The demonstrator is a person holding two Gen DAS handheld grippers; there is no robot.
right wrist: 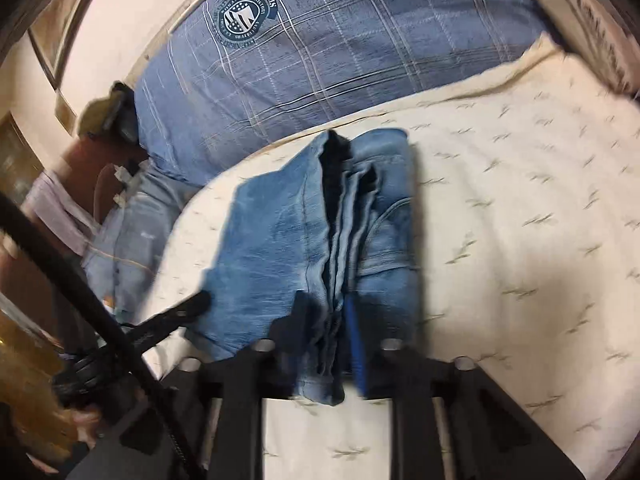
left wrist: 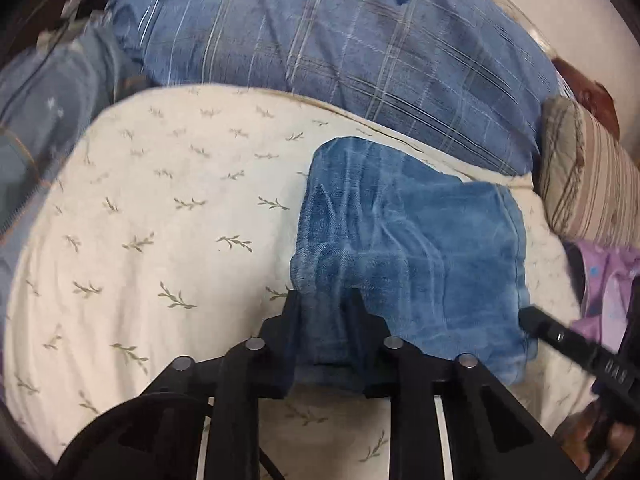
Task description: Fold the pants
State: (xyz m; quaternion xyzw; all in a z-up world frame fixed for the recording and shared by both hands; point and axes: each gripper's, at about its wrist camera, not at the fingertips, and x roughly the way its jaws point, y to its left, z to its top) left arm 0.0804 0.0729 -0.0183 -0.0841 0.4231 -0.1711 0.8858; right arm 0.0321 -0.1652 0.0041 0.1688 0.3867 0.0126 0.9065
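The folded jeans (right wrist: 320,240) lie on the bedsheet (left wrist: 160,220), long axis running straight ahead of the right gripper (right wrist: 326,308), which clamps their near layered edge, while the left gripper (left wrist: 324,300) clamps the adjacent edge.

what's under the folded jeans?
The folded jeans lie on the cream leaf-print bedsheet, both grippers clamped on their near edge. Anything between denim and sheet is covered. Behind them sits a blue plaid pillow.
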